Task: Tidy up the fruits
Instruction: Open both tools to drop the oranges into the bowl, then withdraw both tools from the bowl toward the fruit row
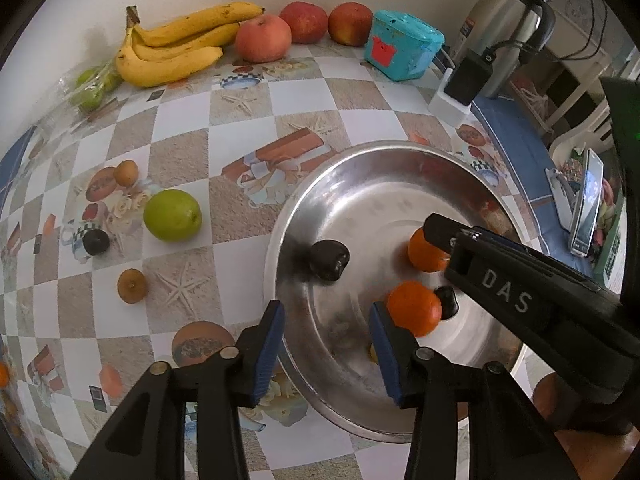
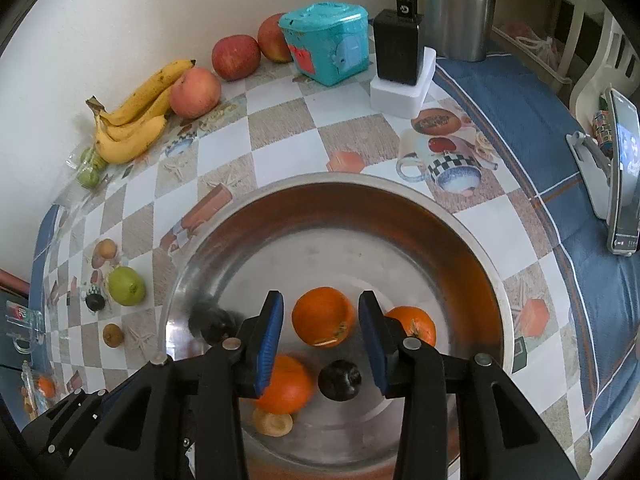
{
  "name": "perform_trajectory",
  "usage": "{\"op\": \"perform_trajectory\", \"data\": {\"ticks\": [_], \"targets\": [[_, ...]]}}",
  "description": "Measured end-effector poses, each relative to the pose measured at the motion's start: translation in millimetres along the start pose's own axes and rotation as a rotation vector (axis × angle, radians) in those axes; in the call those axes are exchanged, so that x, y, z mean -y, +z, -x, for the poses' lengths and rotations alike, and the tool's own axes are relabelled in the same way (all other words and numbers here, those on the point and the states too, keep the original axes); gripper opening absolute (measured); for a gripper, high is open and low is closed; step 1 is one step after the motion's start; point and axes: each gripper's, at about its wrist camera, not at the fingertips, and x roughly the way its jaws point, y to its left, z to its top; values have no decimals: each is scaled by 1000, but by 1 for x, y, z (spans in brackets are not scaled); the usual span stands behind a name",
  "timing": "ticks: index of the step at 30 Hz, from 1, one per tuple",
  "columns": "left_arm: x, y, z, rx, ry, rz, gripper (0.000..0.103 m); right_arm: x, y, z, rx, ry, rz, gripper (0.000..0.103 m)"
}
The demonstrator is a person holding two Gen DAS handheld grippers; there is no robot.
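A steel bowl [image 1: 360, 160] [image 2: 320, 188] holds three oranges [image 2: 323, 316], two dark plums [image 2: 340, 380] [image 1: 329, 265] and a small brown fruit [image 2: 274, 424]. My right gripper [image 2: 320, 340] is open and empty above the oranges. My left gripper [image 1: 326, 356] is open and empty over the bowl's near left rim. On the table left of the bowl lie a green lime [image 1: 172, 215], a dark plum [image 1: 96, 242] and two small brown fruits [image 1: 132, 285] [image 1: 126, 173].
Bananas [image 1: 176, 44], three apples [image 1: 263, 38] and bagged green fruit [image 1: 94, 86] line the back wall. A teal box [image 1: 402, 44], a black charger on a white block [image 1: 460, 84], a steel flask [image 1: 508, 20] and a phone on a stand [image 1: 586, 204] stand at the right.
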Motion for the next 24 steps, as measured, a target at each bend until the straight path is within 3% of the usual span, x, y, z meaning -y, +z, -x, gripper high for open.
{"op": "perform_trajectory", "data": {"ticks": [8,24], "targets": [[-30,8,10,23,-23,100,48,-2,2,7,18,4,0,40],[-114,15,34,105,82,322,48,-21,0,20,32,32,54,40]]}}
